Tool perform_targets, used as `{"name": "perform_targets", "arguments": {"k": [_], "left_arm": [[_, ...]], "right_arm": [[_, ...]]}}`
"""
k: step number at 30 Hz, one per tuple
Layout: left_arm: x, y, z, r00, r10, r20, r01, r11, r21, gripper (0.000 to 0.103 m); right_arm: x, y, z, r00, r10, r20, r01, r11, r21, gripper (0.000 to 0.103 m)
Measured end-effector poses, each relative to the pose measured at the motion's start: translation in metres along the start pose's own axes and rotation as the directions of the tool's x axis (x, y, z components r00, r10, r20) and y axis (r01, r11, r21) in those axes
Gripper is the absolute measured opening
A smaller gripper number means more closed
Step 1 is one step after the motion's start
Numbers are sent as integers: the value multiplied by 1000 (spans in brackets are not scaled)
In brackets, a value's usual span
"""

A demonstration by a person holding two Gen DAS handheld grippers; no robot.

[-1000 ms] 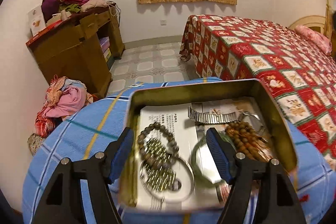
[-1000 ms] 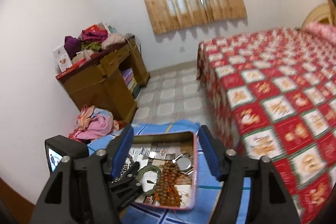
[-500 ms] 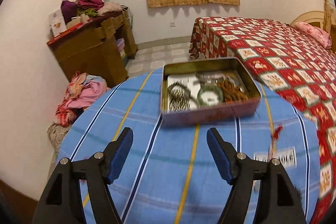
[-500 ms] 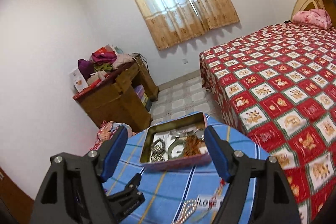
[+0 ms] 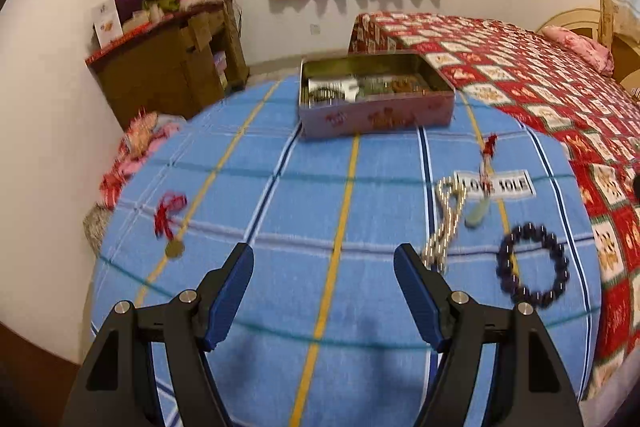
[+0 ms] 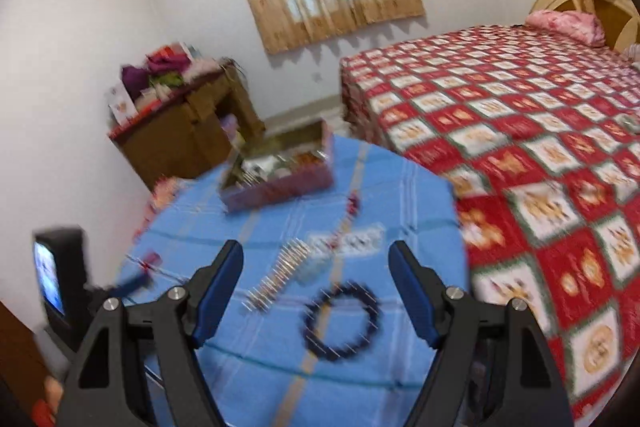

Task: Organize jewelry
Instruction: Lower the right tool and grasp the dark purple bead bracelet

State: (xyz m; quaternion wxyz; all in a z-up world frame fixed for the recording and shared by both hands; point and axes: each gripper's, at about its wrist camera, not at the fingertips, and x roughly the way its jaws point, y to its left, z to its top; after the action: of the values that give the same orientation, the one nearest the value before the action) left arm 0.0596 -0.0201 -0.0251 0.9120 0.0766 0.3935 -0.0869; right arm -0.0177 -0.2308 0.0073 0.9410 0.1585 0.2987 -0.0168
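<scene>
Tools: left tool [image 5: 323, 290] + right tool [image 6: 316, 287] both wide open, nothing held, pulled back from the tin since a sec ago.
Counter [image 5: 280, 195]: blue cloth.
Tin [image 5: 376, 115]: far edge, several pcs already inside.
Leftovers: dark bead bracelet [image 6: 341, 321] btwn right tool's fingers, prob next; pearl strand [image 5: 444, 223], red-cord pendant [image 5: 170, 223].

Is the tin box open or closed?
Open. The tin box has no lid on, and bracelets show inside it from above.

We see the left gripper [image 5: 323, 271] spread wide and empty above the blue plaid-covered desk [image 5: 280, 211]. A pink rectangular tin box [image 5: 376, 115] stands at the far edge, while a dark purple beaded bracelet [image 5: 532, 265] lies near right.
</scene>
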Motion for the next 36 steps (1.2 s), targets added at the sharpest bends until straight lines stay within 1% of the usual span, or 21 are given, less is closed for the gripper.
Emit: {"name": "perform_targets", "arguments": {"k": [1,3,6,8,10,13,14,16,18,20,25,26,27,28,29,34,35,36], "left_arm": [[1,2,-4,1000,-16,-9,15,1000,-9,73],[4,3,-11,999,-37,-25,36,999,-22,73],[11,1,-17,998,-36,-47,36,999,-14,73],[11,-1,-18,998,-43,-44,44,999,2,73],[10,-2,-18,998,-51,-33,52,998,17,73],[10,-1,-17,998,-62,-25,63,998,30,73],[11,-1,-17,997,-66,-27,67,997,28,73],[14,1,-16,995,-87,-38,88,996,21,73],[17,0,-15,994,-95,-46,96,995,26,73],[19,-2,-15,995,-91,-51,93,995,38,73],[20,-8,-15,993,-102,-57,105,992,66,73],[21,-9,-15,993,-103,-60,107,992,70,73],[21,-10,-15,993,-103,-63,108,992,73,73],[22,-10,-15,993,-102,-64,107,991,76,73],[22,-10,-15,993,-100,-64,105,991,77,73],[22,-5,-13,992,-107,-66,111,992,53,73],[22,-5,-13,992,-110,-67,113,992,51,73],[22,-5,-13,992,-110,-67,114,992,51,73]], "right_arm": [[2,-5,-8,999,-27,-21,27,1000,-8,78],[6,-11,-23,997,-55,-53,55,998,-7,78],[17,-15,-37,992,-57,-112,58,998,2,78],[23,-12,-43,989,-56,-136,54,998,-19,78],[32,-4,-43,986,-47,-159,38,997,-64,78],[42,6,-43,984,-58,-168,38,992,-124,79],[48,8,-42,982,-67,-174,43,989,-142,82],[58,11,-40,979,-83,-187,51,984,-171,84],[69,15,-42,972,-88,-218,47,981,-186,84],[81,19,-46,958,-104,-265,46,975,-217,84],[88,35,-59,950,-203,-237,104,922,-372,86],[89,38,-62,949,-216,-228,112,912,-395,86],[88,37,-63,951,-215,-221,113,910,-398,85],[86,35,-63,953,-212,-217,116,915,-386,80],[84,33,-62,954,-216,-210,123,916,-382,77],[82,27,-54,952,-232,-201,140,911,-389,49],[82,25,-53,953,-227,-201,137,914,-382,47],[81,22,-52,955,-220,-200,133,917,-375,42]]}}
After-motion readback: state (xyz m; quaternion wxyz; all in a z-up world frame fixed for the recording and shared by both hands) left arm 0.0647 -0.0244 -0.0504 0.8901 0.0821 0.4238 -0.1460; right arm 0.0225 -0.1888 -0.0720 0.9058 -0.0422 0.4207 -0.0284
